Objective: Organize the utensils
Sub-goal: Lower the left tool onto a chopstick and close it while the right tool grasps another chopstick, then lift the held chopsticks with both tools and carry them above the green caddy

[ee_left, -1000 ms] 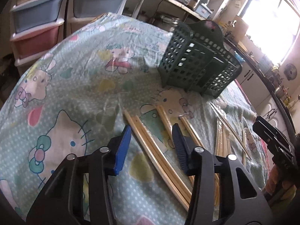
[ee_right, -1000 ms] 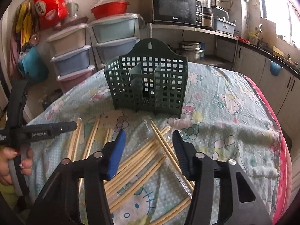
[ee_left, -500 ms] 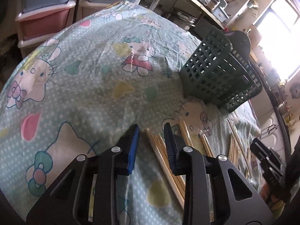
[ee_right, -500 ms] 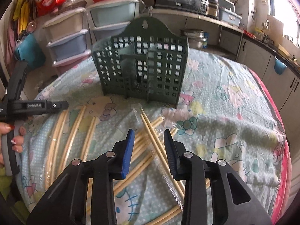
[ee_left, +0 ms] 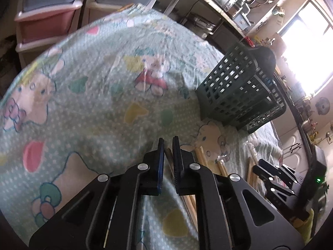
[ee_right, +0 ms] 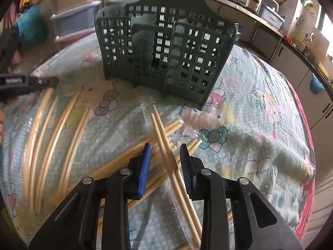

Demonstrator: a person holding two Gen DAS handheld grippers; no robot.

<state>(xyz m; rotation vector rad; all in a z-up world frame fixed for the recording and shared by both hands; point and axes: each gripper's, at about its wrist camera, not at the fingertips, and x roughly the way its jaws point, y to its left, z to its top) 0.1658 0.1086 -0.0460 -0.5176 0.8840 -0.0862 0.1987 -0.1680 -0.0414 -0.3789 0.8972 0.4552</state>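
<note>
While pale bamboo chopsticks point(ee_right: 166, 143) lie crossed between the closing right tongs point(ee_right: 164, 158), the left tongs point(ee_left: 168, 145) pinch one.

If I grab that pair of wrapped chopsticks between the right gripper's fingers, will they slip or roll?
The wrapped chopsticks look thin, stiff and light. Their clear sleeve is probably slippery, so they may twist in the right gripper. They cross other pairs, so lifting could nudge those.
</note>
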